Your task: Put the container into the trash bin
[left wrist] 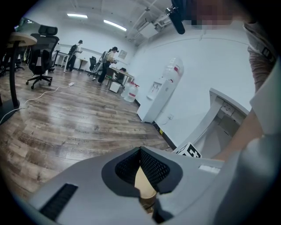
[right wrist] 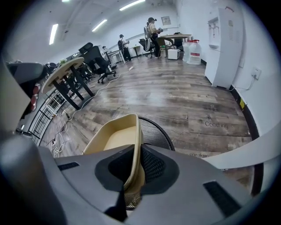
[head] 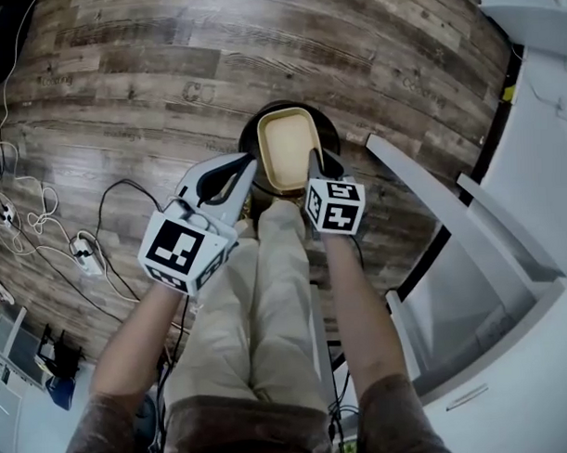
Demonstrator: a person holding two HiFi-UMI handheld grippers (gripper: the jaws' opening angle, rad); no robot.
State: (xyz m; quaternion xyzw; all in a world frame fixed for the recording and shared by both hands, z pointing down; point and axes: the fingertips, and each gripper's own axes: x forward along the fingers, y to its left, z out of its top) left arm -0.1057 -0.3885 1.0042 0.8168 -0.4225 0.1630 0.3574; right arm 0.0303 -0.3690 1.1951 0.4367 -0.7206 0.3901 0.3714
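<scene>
Right gripper is clamping the container by its right rim, directly over the trash bin; left gripper is hanging closed beside the bin's left edge; only the right gripper view is revealing the bin's mesh wall.

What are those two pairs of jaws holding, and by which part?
The right gripper pinches the beige container by its side wall, over the trash bin. The left gripper seems empty.

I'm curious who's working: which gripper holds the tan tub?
The right gripper: its jaws pinch the container's rim above the trash bin. The left gripper is shut, empty.
</scene>
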